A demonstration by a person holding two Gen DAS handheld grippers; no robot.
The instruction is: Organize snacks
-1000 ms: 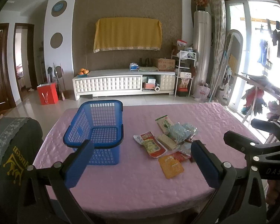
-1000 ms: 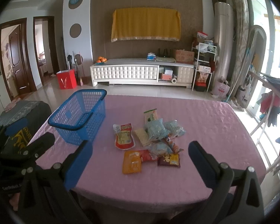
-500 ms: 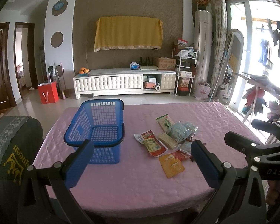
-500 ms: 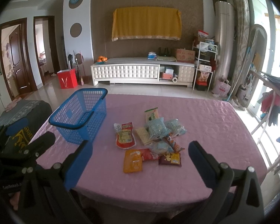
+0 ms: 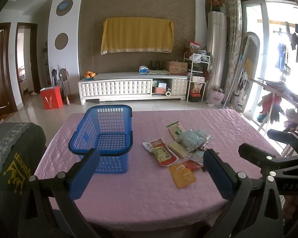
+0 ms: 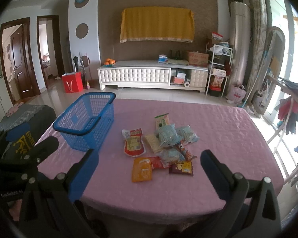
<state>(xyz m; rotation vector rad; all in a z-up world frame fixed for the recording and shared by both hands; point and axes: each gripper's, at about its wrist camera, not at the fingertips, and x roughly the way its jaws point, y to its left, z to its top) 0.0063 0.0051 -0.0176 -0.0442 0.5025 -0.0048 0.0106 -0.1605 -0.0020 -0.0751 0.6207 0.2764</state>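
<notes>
While both tools hover above the near edge of the pink quilted tablecloth-covered table [image 5: 149, 198], nothing is gripped. Left gripper [image 5: 149, 170]: blue-padded fingers [image 5: 83, 174] spread wide, empty. Right gripper [image 6: 148, 170]: likewise spread wide, empty.

Blue plastic mesh basket with dark handles [image 5: 105, 138] sits upright on the table's left part, nothing visible inside. Loose pile of snack packets lies to its right, apart from it (roughly table centre). Nearest the camera: flat orange pouch [image 6: 142, 169], touching a red packet [image 6: 158, 162]; dark purple-and-yellow packet [image 6: 181, 168] just beside that. Further back: red-and-white sauce-style pouch [image 6: 133, 143], pale beige cracker bar [image 6: 153, 141], two puffy light-blue bags [image 6: 168, 134] overlapping, green-and-white upright-printed sachet [image 6: 162, 120] at the far end.

Dark garment with yellow crown print [image 5: 15, 166] is draped at the left edge. White tufted TV cabinet [image 5: 117, 88] stands against the back wall.
</notes>
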